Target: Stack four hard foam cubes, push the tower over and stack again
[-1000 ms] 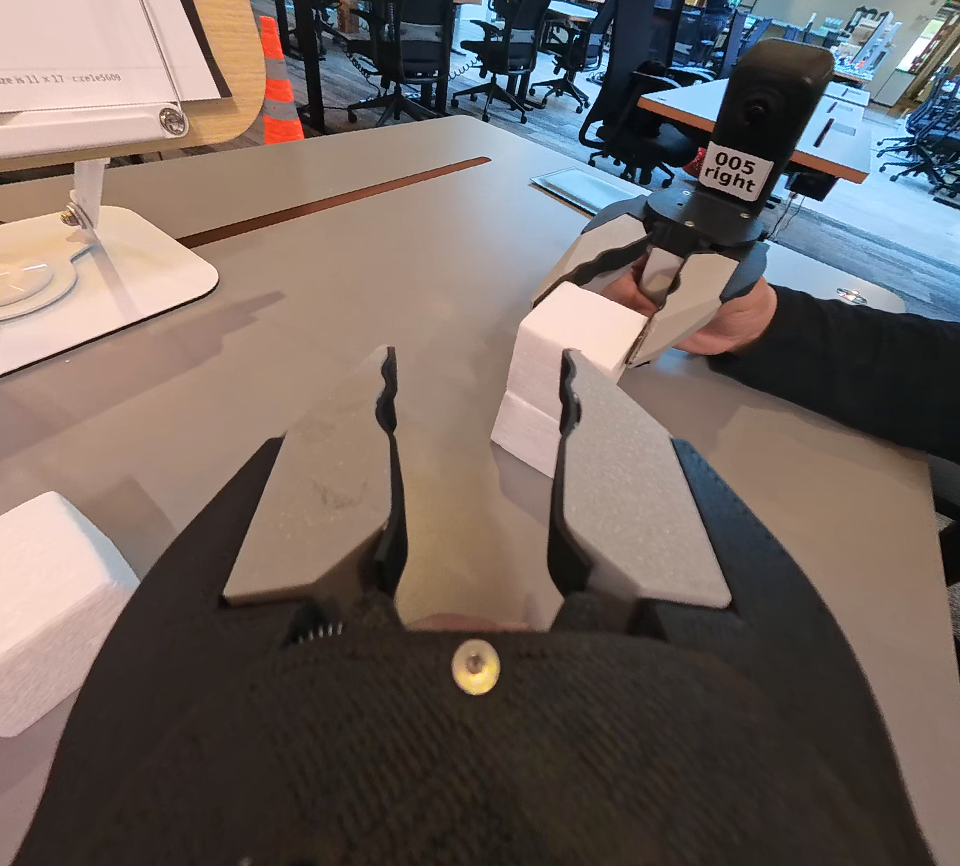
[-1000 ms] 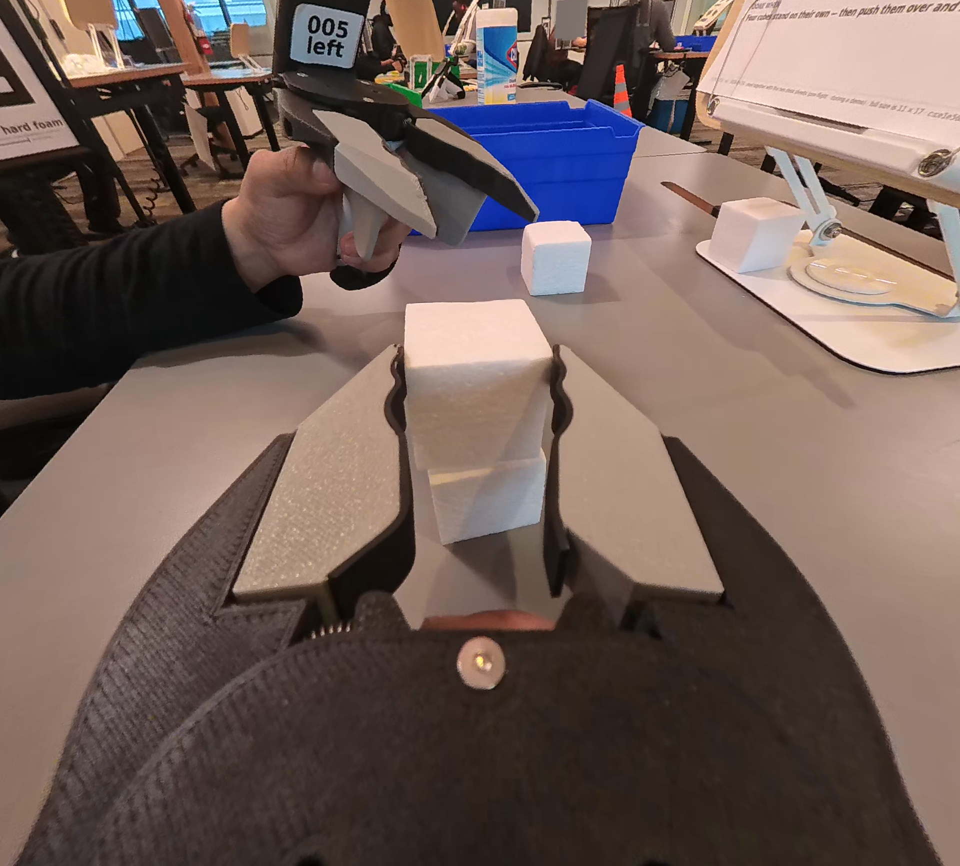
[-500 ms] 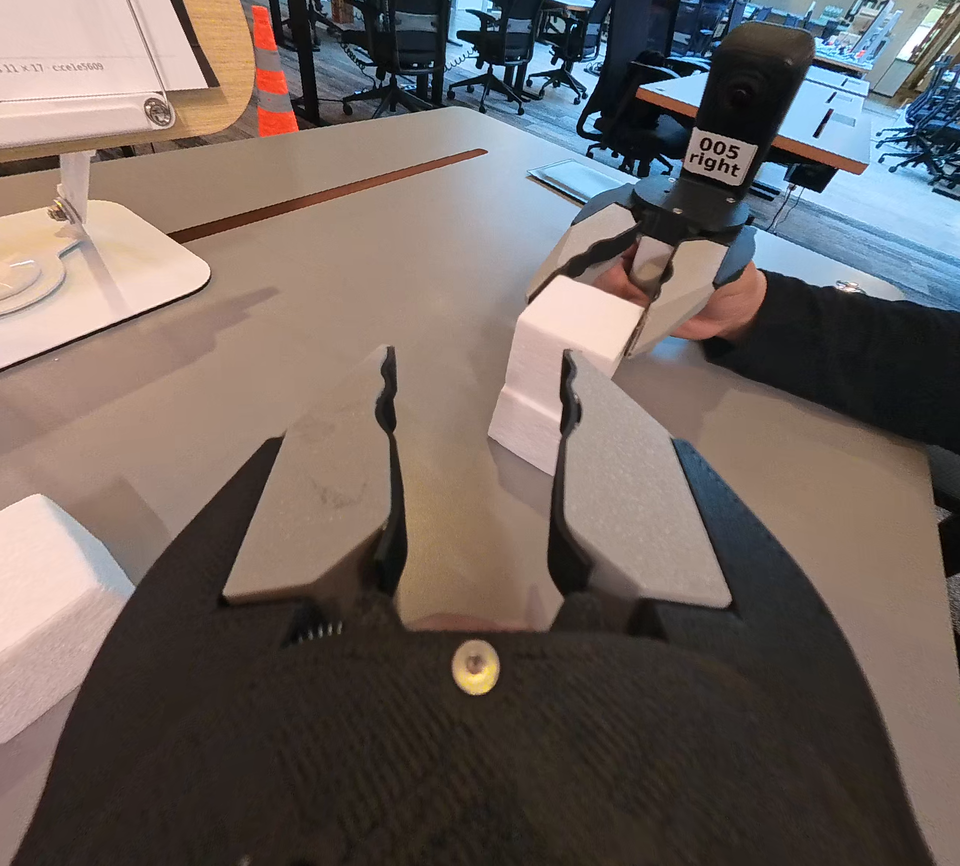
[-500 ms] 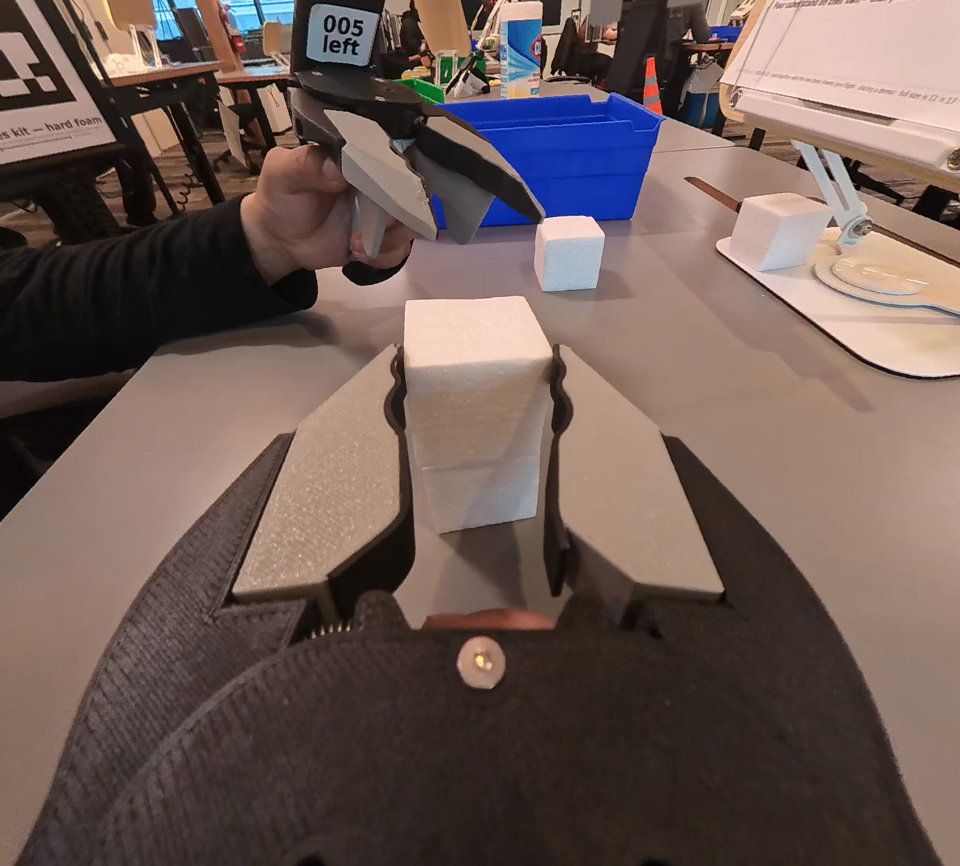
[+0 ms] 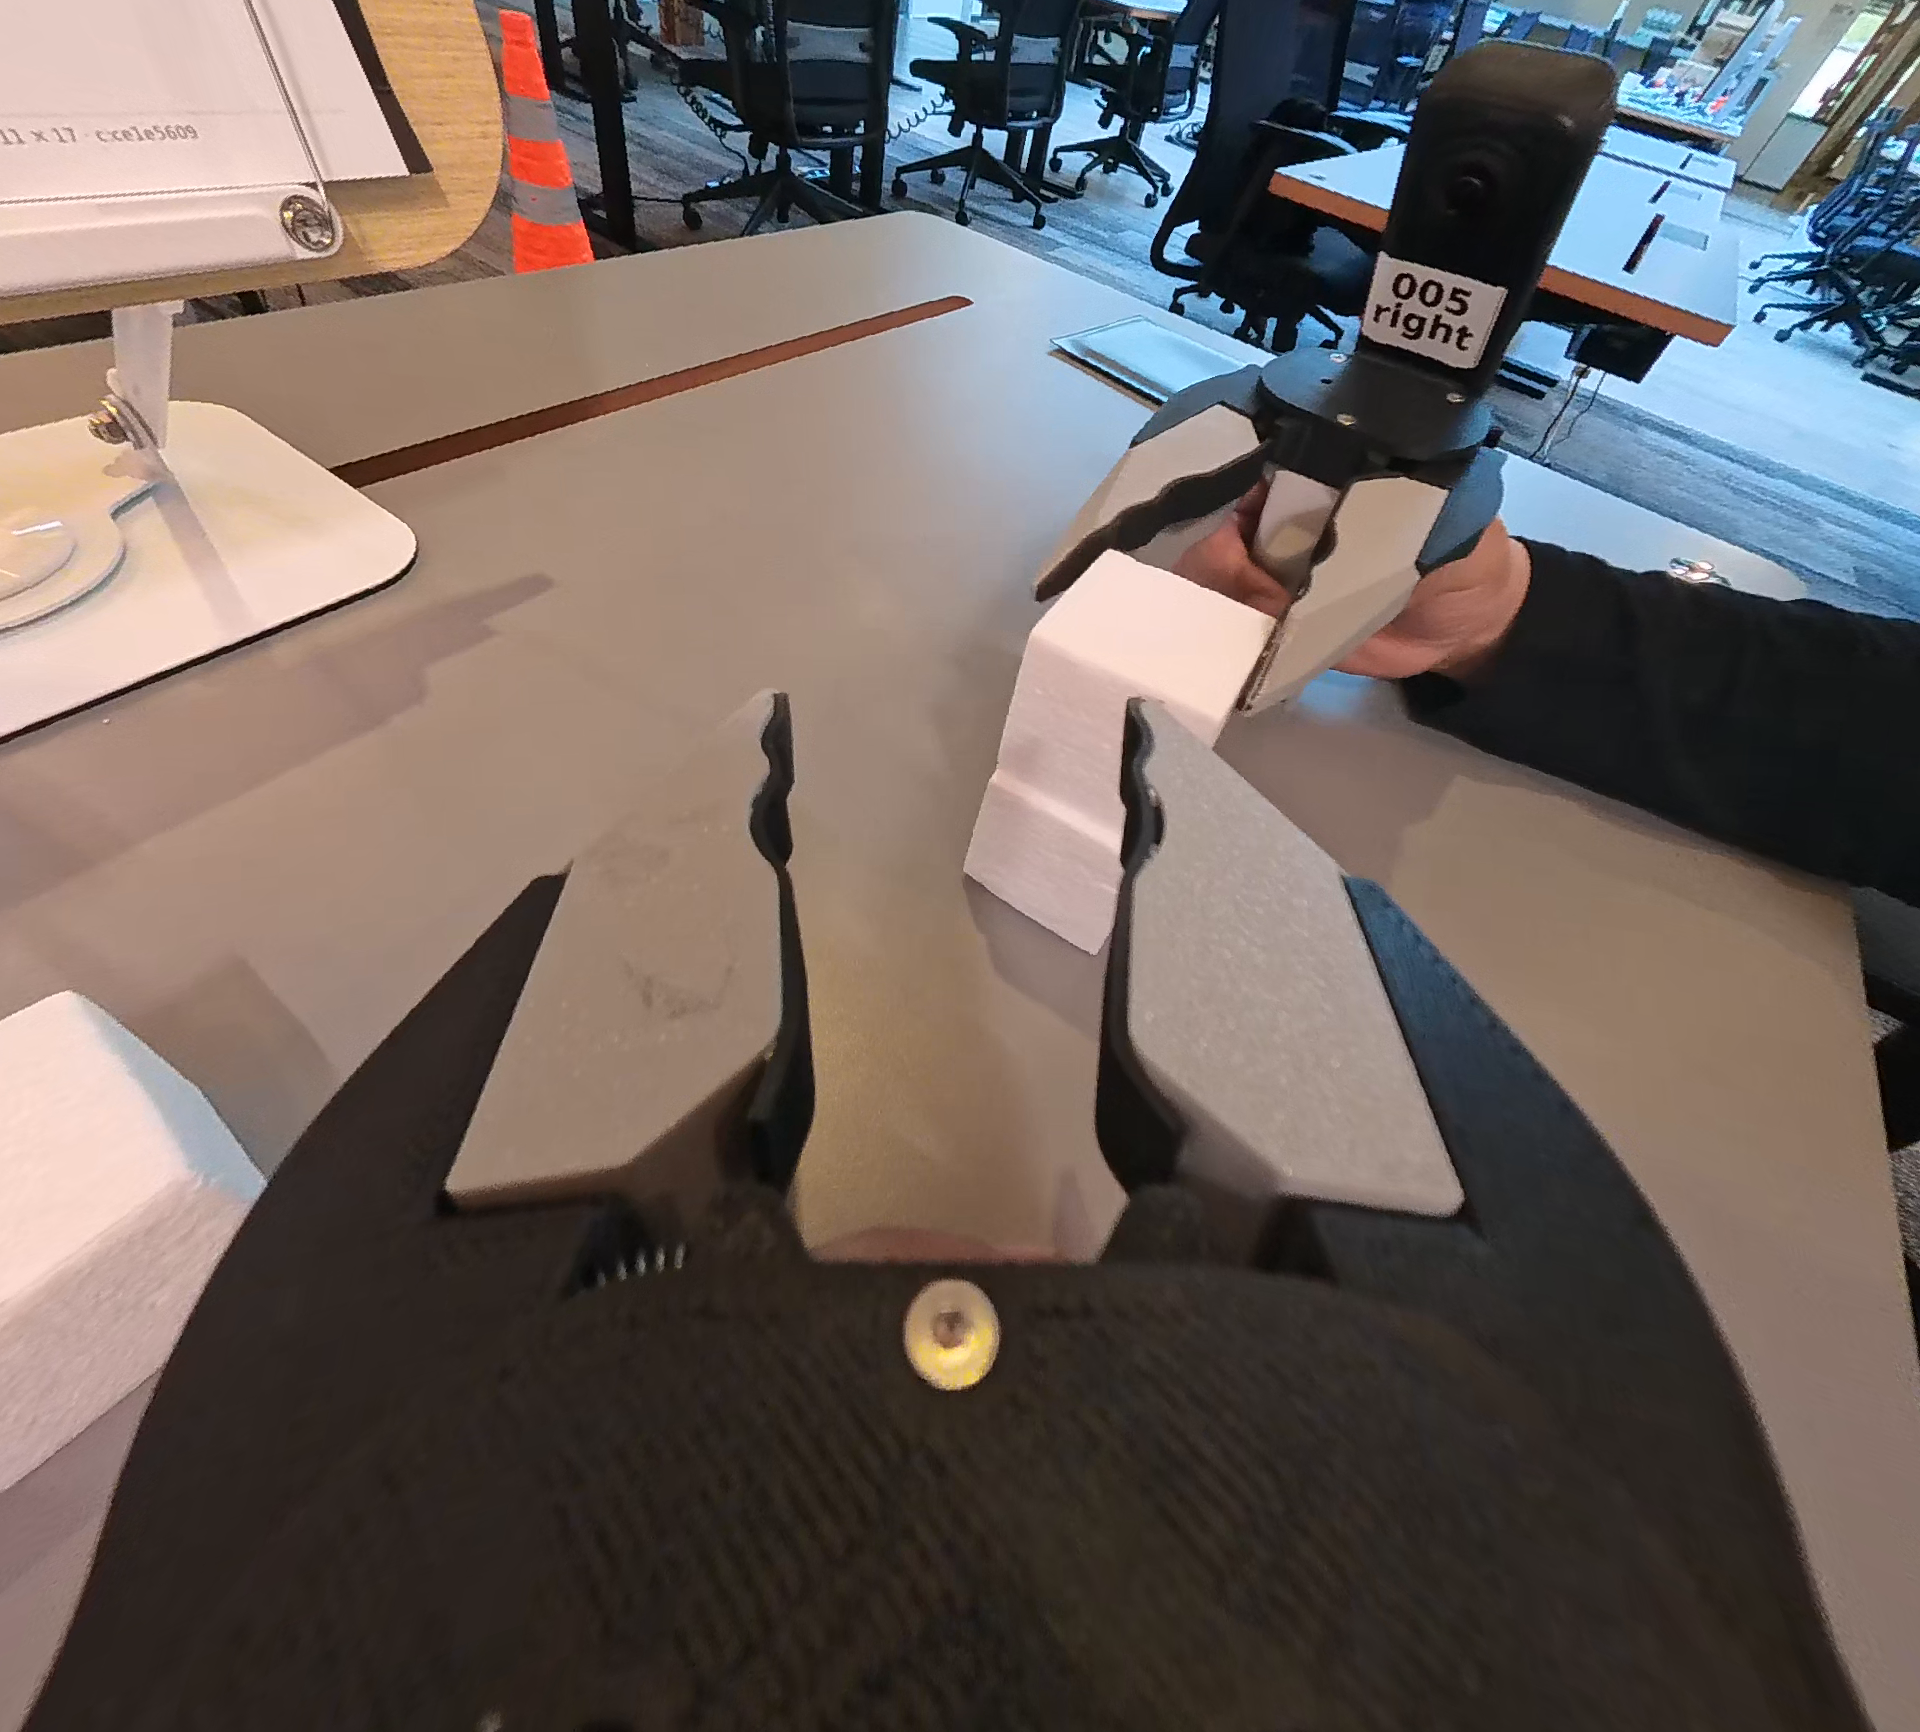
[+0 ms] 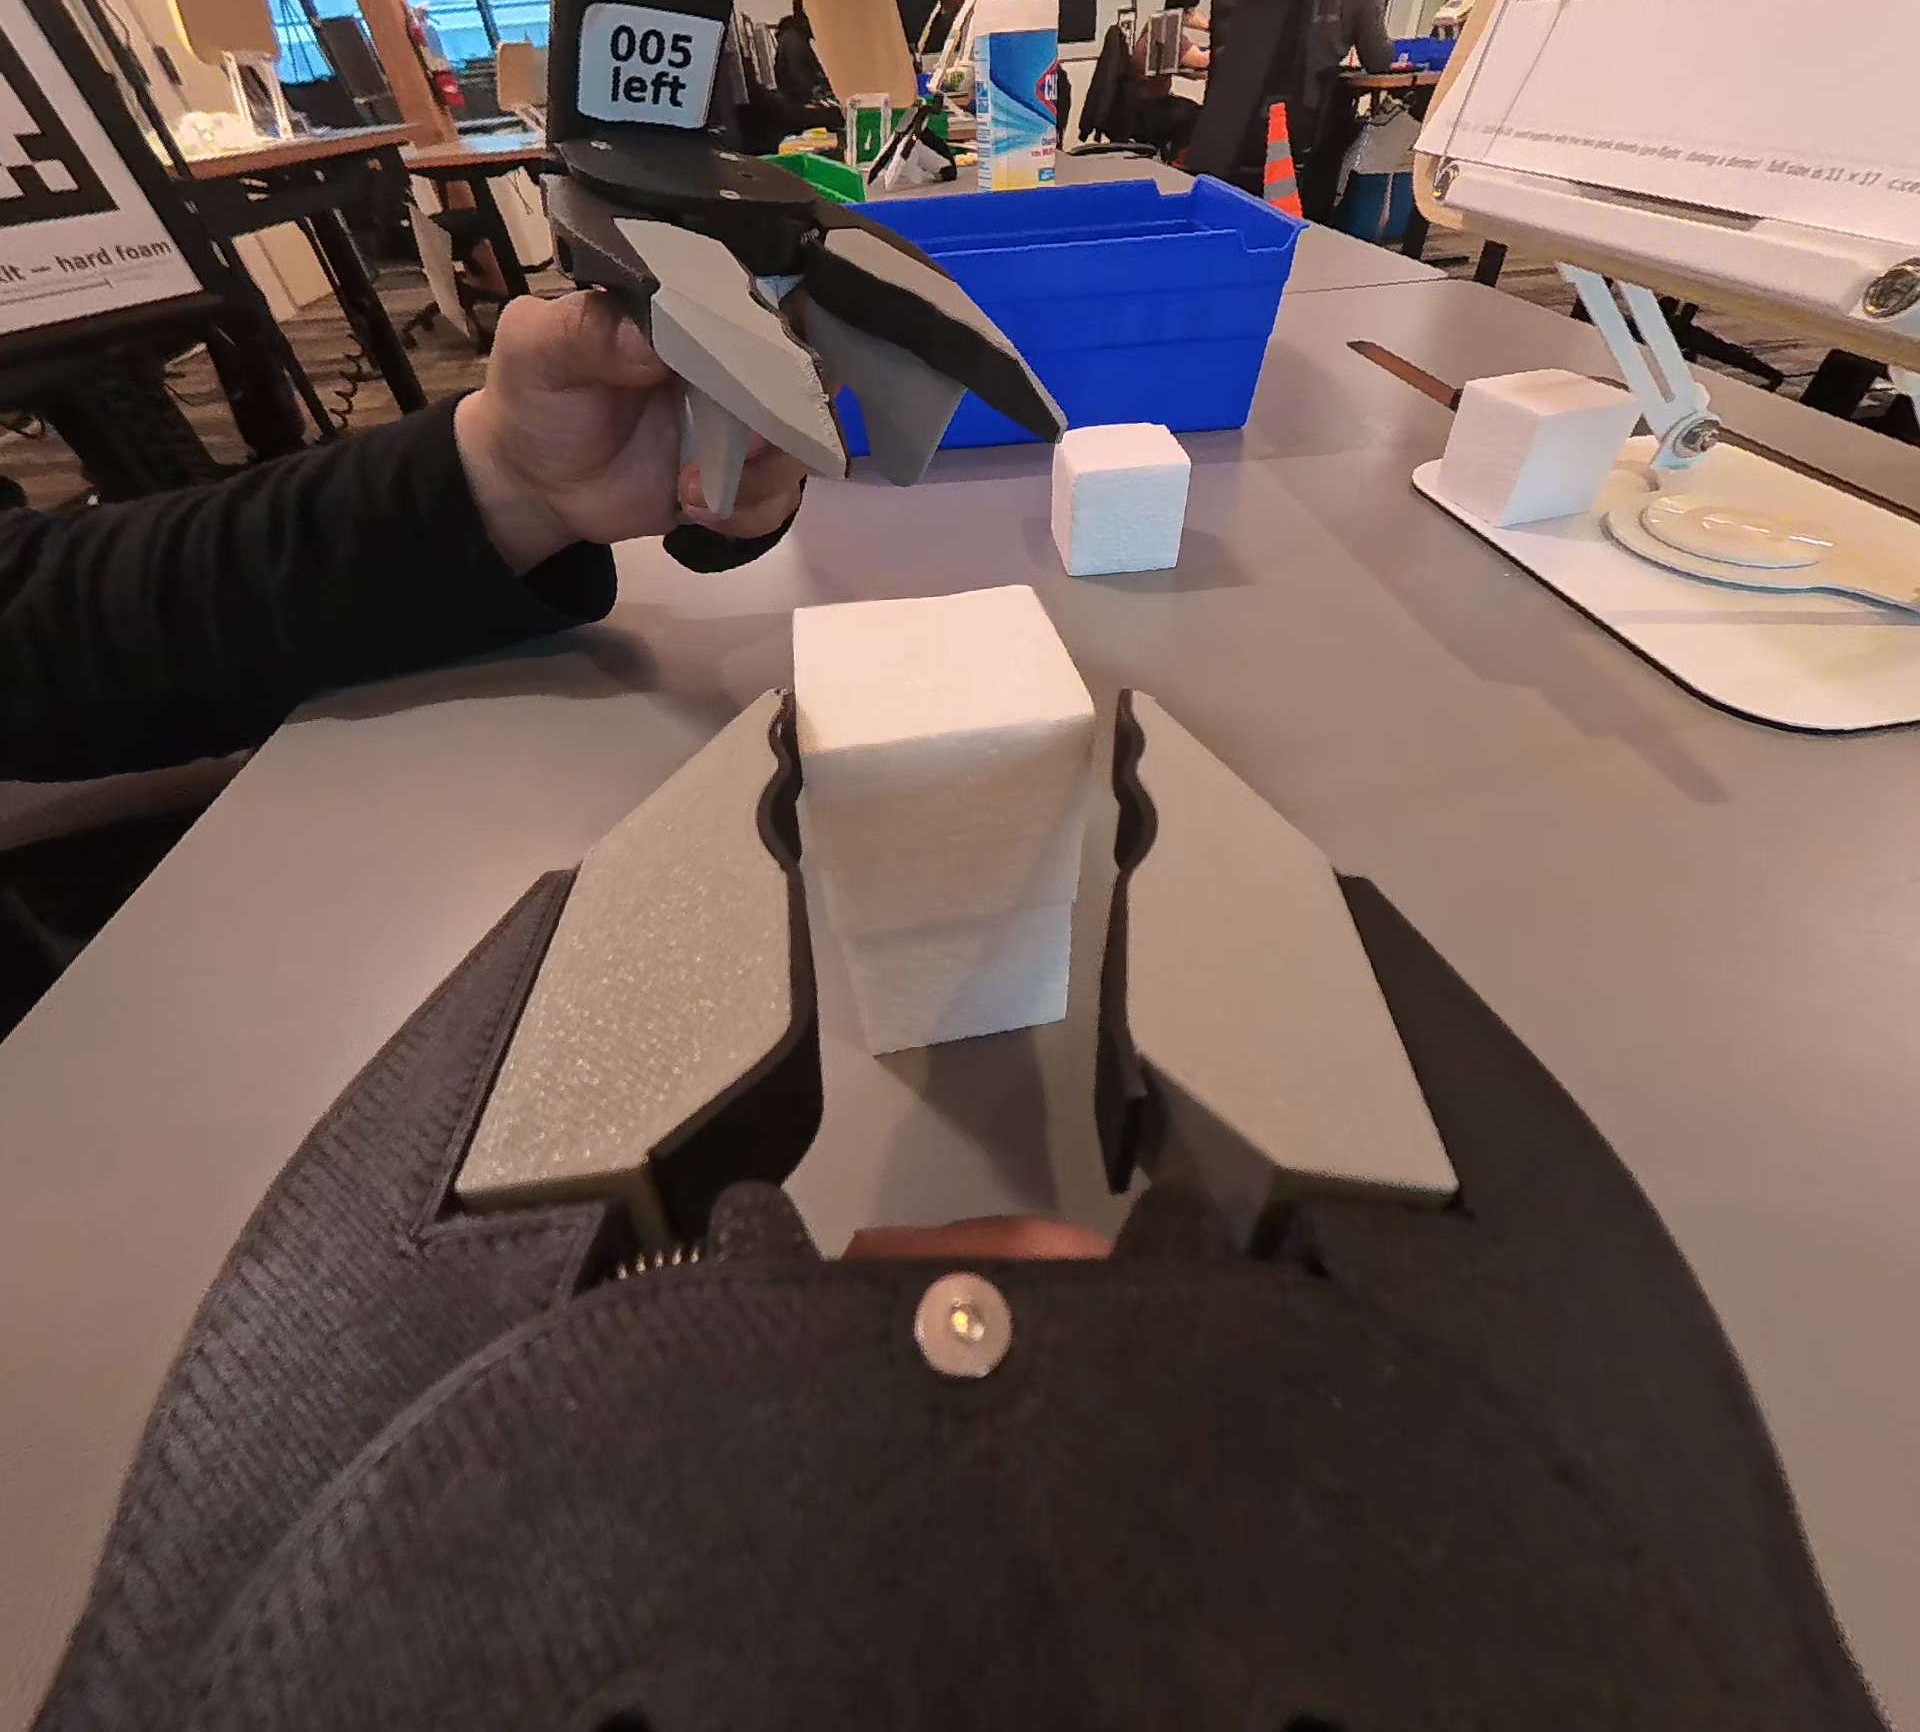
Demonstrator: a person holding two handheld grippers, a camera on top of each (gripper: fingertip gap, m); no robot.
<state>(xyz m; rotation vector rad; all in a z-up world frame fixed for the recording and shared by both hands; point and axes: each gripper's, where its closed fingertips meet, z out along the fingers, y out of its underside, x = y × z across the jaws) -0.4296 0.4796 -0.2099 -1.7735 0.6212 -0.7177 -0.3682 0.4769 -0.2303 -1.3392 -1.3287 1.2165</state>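
On the grey table (image 6: 1558, 903) stands a two-high stack of white hard foam cubes: an upper white foam cube (image 6: 935, 726) sits on a lower white foam cube (image 6: 956, 976), which rests on the tabletop. From the left wrist view the upper cube (image 5: 1132, 643) sits slightly off the lower cube's (image 5: 1039, 861) edges, leaving a small step on the near side.

The right gripper (image 6: 951, 747) straddles the upper cube. Its grey left finger (image 6: 665, 955) lies against the cube's side; a narrow gap shows between the cube and the other finger. The jaws are parted and do not clamp the cube. In the left wrist view the right gripper (image 5: 1153, 633) comes at the cube from the far side, held in a hand (image 5: 1444, 602) with a black sleeve.

The left gripper (image 5: 954, 747) is held above the table with jaws apart and nothing between them. In the right wrist view it (image 6: 935, 435) hangs in the air, to the left of and beyond the stack.

A third white foam cube (image 6: 1120, 498) stands alone on the table, beyond the stack, in front of a blue plastic bin (image 6: 1091, 311). A fourth white foam cube (image 6: 1538, 446) sits on the white base plate (image 6: 1714, 633) of a document stand at the right.
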